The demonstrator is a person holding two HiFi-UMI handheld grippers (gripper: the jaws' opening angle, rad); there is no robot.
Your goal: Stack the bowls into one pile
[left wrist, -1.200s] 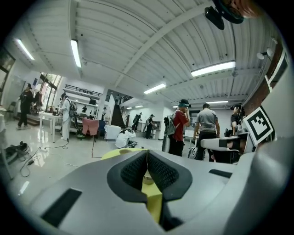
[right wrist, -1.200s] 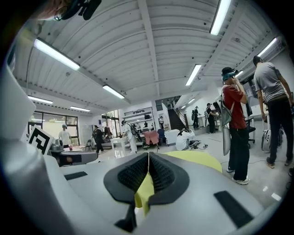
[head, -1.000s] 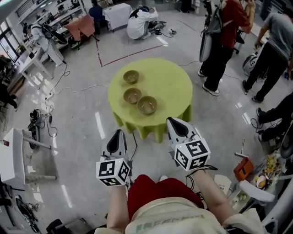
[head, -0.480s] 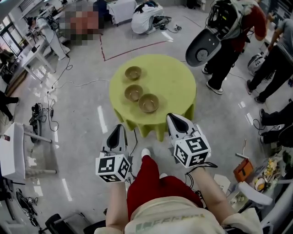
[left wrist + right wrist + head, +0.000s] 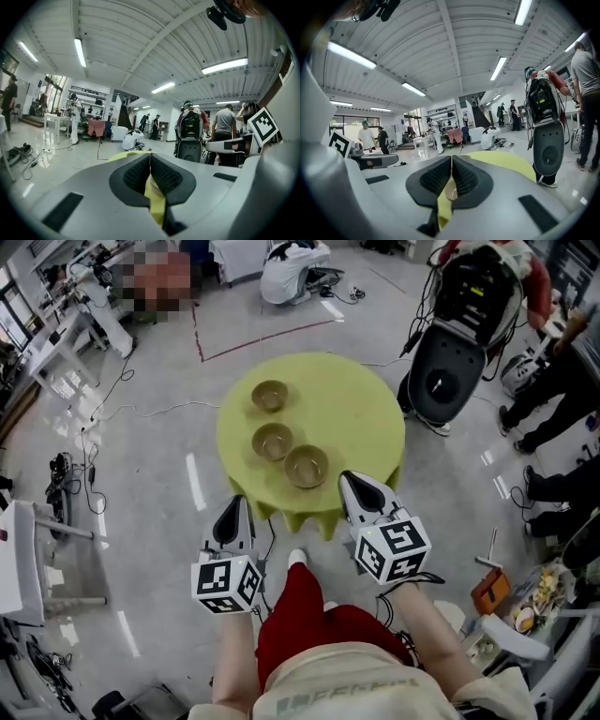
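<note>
You draw closer to the counter (image 5: 352, 413) | left claw (image 5: 234, 510), right claw (image 5: 352, 487) both pressed together, empty | bowls (image 5: 272, 440) lie apart toward its left edge; stacking not begun.

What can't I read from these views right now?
Left gripper view: the shut left gripper blocks the table; only a sliver of one bowl shows, which one is unclear.
Right gripper view: the right gripper, also shut, does the same.
Head view: the three bowls are too small to check for contents; the tablecloth hides the table's legs.
</note>
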